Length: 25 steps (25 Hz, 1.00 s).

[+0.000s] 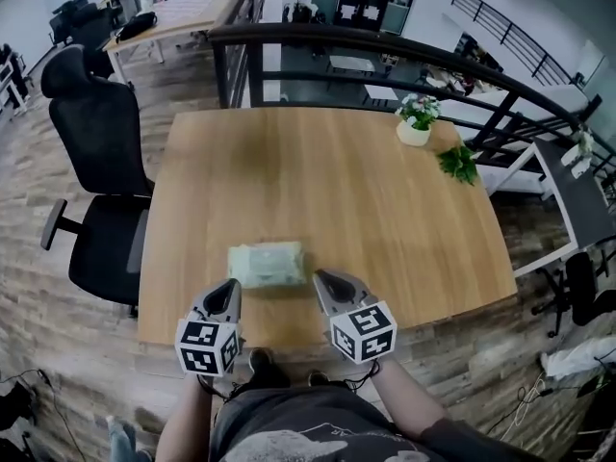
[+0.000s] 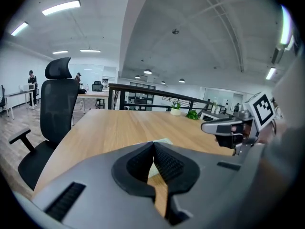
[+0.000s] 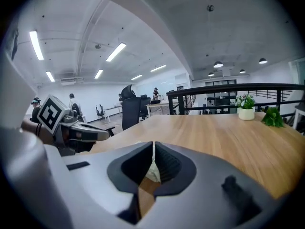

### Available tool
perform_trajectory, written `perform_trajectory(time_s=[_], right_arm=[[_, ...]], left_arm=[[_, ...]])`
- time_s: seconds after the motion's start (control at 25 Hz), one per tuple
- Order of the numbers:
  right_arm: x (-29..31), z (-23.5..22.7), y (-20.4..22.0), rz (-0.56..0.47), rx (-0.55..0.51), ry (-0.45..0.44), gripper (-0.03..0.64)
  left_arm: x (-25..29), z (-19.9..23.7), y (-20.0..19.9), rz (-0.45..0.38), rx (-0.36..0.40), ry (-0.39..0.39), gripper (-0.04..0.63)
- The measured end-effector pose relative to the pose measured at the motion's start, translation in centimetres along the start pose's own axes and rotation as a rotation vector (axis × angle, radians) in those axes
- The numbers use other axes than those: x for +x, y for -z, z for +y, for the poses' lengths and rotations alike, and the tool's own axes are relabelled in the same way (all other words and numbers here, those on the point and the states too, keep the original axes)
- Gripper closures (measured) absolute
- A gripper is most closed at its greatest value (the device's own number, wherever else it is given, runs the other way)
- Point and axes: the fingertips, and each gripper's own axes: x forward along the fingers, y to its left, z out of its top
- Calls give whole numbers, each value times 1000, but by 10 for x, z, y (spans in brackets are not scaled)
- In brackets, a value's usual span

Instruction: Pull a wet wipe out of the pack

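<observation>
The wet wipe pack (image 1: 267, 264), a pale green soft packet, lies flat on the wooden counter (image 1: 337, 181) near its front edge; it sits just ahead of both sets of fingers and between them, so that the left gripper (image 1: 231, 285) has it just to its right and the right gripper (image 1: 320, 277) has it just to its left; in the head view each tip is close beside an end of the pack, and whether either one touches it cannot be told; the left gripper's fingers (image 2: 169, 163) are pressed together at their tips with nothing clamped between them, and only a sliver of the pack (image 2: 151, 171) shows beyond them through the gap lower down; the right gripper's fingers (image 3: 167, 165) are likewise closed tip to tip and empty, with the pale pack (image 3: 153, 171) seen past them on the wood; both grippers point forward and somewhat down, side by side, each held by a bare forearm at the near edge of the counter; from the left gripper view the right gripper (image 2: 209, 126) shows off to the right, and from the right gripper view the left gripper (image 3: 102, 136) shows off to the left; far ahead of the fingers, toward the right corner, stand a potted plant (image 1: 416, 123) and, beside it, a leafy sprig (image 1: 459, 162); a dark railing (image 1: 385, 46) runs beyond the far edge; a black office chair (image 1: 96, 162) stands on the floor well out to the left of the left fingers.
</observation>
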Motion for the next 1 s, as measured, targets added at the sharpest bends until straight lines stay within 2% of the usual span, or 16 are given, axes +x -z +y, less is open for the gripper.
perform_trajectory(time_s=[0.24,0.44,0.6,0.8,1.0], right_arm=[[31,28,11,108,-42,-18,591],[51,48,22,201,-177,-16,584],[60,62,30,262,-259,0,499],[63,63,36,289,-240,29,491],[64,43,49,339,-229,48,482]], left_arm=[[16,22,11,59,26,84,581],[31,29,22,101,66,162,581],[36,30,24,100,92,218,581],[36,25,20,88,123,277,581],[44,21,17,99,145,280,581]])
